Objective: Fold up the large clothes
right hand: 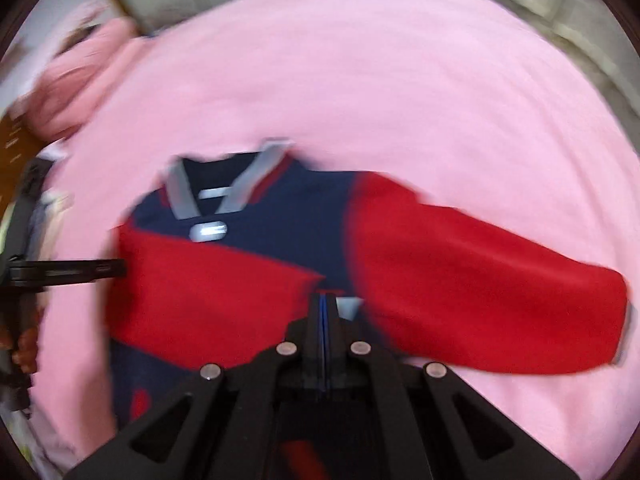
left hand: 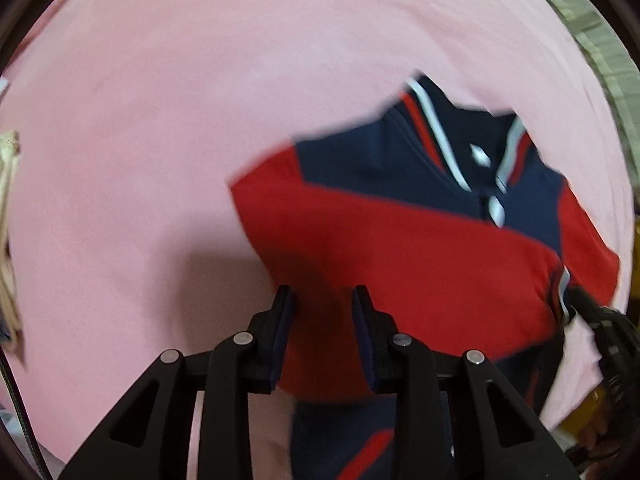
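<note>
A navy and red jacket (left hand: 404,240) with a white-striped collar lies on a pink sheet (left hand: 168,128). One red sleeve is folded across its chest. My left gripper (left hand: 323,294) is open, its tips just above the folded red sleeve's edge. In the right wrist view the jacket (right hand: 256,264) shows with its other red sleeve (right hand: 480,292) stretched out to the right. My right gripper (right hand: 324,300) is shut on the cuff end of the folded sleeve at the jacket's middle. The left gripper shows at the left edge of the right wrist view (right hand: 80,270). Both views are motion-blurred.
The pink sheet (right hand: 380,80) covers the bed around the jacket. A pink garment (right hand: 76,92) lies bunched at the far left corner. A pale cloth (left hand: 8,216) hangs at the left edge. Light tiled floor (right hand: 560,4) shows beyond the bed.
</note>
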`<state>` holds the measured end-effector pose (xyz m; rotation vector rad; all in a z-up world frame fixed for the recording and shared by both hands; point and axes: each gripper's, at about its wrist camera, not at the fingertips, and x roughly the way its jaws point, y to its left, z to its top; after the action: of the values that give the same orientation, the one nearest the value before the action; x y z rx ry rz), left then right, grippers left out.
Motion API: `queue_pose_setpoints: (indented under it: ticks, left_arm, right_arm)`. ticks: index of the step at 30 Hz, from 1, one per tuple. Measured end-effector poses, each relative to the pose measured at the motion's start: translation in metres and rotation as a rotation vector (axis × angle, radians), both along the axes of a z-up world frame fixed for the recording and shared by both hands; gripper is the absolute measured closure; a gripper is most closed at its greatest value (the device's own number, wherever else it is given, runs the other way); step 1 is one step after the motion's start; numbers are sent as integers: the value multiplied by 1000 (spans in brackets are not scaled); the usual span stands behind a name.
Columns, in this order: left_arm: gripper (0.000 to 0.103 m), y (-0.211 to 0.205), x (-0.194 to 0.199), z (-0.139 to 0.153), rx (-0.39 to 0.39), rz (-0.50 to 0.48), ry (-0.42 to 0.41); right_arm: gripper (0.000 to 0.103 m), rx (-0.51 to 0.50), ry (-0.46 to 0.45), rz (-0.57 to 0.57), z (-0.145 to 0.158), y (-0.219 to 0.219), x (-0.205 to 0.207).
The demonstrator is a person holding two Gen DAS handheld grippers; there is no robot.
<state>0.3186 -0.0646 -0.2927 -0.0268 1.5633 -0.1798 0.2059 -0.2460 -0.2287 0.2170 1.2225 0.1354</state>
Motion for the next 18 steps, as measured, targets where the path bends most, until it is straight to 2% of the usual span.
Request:
queue_pose_setpoints:
  ticks: [1, 4, 7, 11, 13, 15, 18]
  left_arm:
    - [74, -3, -6, -3, -1, -9, 16]
    - [74, -9, -18, -12, 78, -45, 45]
    - [71, -4, -23, -14, 96, -45, 61]
    - [61, 12, -24, -9, 86, -21, 76]
    - [60, 18, -25, -2, 80, 0, 75]
    - [60, 18, -29, 10, 126, 8, 46]
    - [58, 15, -46, 35, 193, 35, 3]
  right_arm:
    - [103, 32, 7, 36, -1, 13, 0]
    - [103, 95, 50, 163, -12, 62, 0]
    - [103, 33, 83, 249, -21, 87, 0]
    - [103, -24, 166, 145, -33, 56, -1]
    - [103, -55, 194, 142, -35, 41, -8]
    - [103, -32, 193, 169, -27, 36, -8]
    - [102, -87, 148, 195, -7, 46, -7]
